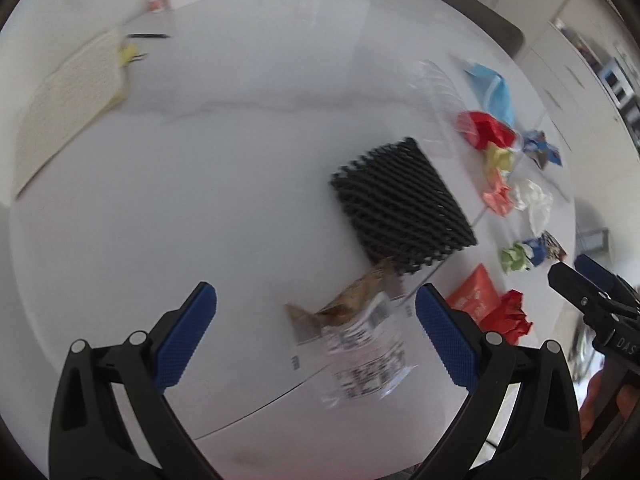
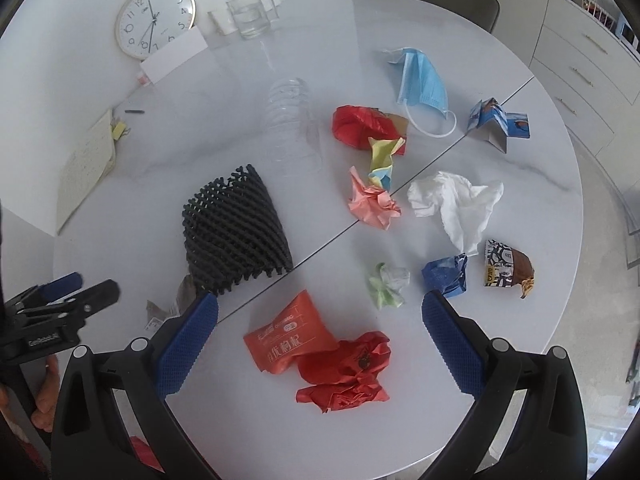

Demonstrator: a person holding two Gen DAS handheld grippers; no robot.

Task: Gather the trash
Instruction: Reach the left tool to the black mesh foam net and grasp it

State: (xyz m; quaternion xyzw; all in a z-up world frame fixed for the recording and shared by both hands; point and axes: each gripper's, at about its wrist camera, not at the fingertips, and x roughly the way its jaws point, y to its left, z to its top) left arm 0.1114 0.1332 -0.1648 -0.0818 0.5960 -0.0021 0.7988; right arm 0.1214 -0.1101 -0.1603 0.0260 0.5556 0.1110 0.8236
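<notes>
Trash lies scattered on a round white table (image 2: 520, 168). A black mesh foam sleeve (image 2: 236, 232) lies mid-left; it also shows in the left wrist view (image 1: 400, 208). My left gripper (image 1: 316, 336) is open above a clear wrapper with brown paper (image 1: 360, 336). My right gripper (image 2: 320, 340) is open above an orange packet (image 2: 288, 338) and crumpled red paper (image 2: 348, 372). Further out lie a green wad (image 2: 386, 284), blue wrapper (image 2: 446, 276), white tissue (image 2: 456, 200), pink paper (image 2: 372, 204), blue face mask (image 2: 424, 80) and a clear bottle (image 2: 292, 120).
A wall clock (image 2: 154, 20), a glass (image 2: 250, 14) and a white box (image 2: 172, 56) stand at the far edge. A notepad (image 2: 86, 164) lies at the left. A chair (image 2: 440, 0) stands behind the table, drawers (image 2: 580, 60) at the right.
</notes>
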